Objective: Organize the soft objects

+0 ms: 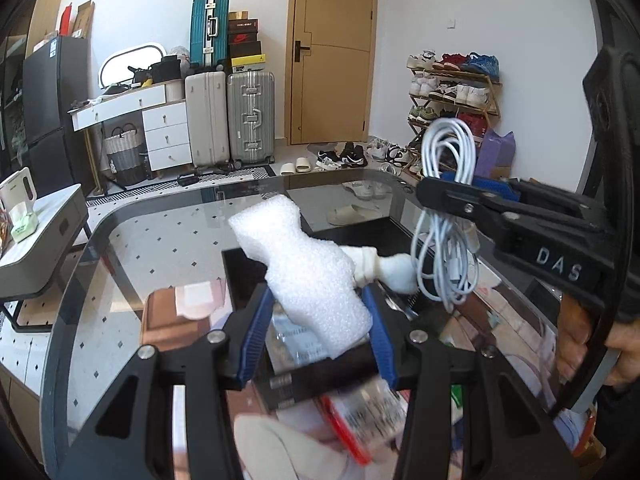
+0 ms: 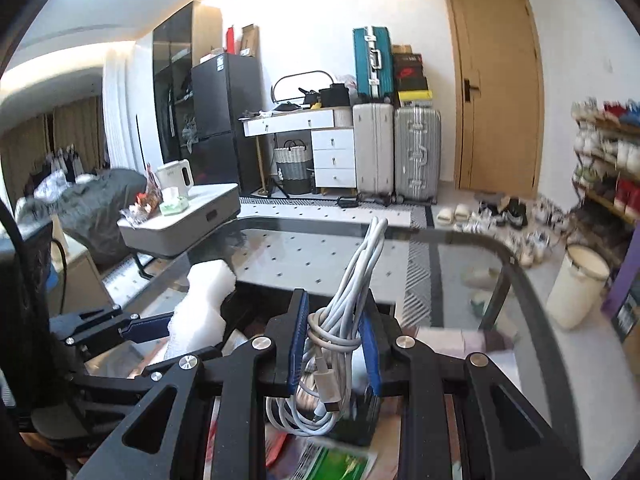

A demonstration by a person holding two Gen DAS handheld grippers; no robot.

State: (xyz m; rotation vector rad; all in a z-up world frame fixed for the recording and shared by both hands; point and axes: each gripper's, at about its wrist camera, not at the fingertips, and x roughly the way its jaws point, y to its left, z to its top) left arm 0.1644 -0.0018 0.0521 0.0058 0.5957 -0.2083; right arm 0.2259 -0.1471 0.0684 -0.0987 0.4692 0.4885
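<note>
Both picks look done, and the step in hand reads as the carry: 2 soft things are held up over the glass tabletop (image 1: 132, 232), neither resting on it.

The left tongs (image 1: 316, 320) are closed on a piece of white foam (image 1: 308, 264), its lower end squeezed between the blue pads (image 1: 256, 332) while the rest sticks up and forward of them. A smaller white piece (image 1: 394, 272) juts from the foam's right side; what it is cannot be told. The right tongs (image 2: 334, 344) are clamped shut on a coiled white cable (image 2: 340, 320), with loops standing above the pads and the plug end hanging below them. In the left wrist view the cable (image 1: 448, 208) hangs just right of the foam, apart from it.

Taking the glass tabletop as landmark: foam and cable are both above its middle, over a dark tray-like shape (image 1: 244, 276) seen through or on the glass. Beneath the glass lie blurred packets and papers. Beyond the tabletop's far edge stand the suitcases (image 1: 230, 116) and the door (image 1: 332, 52).

No container for soft things is plainly visible, so the next move, as I judge it, calls for finding the drop place first, then lowering each item there and opening 1 pair of tongs at a time. The cable's loose loops could snag on the foam or on the other tongs if the 2 hands draw closer.
</note>
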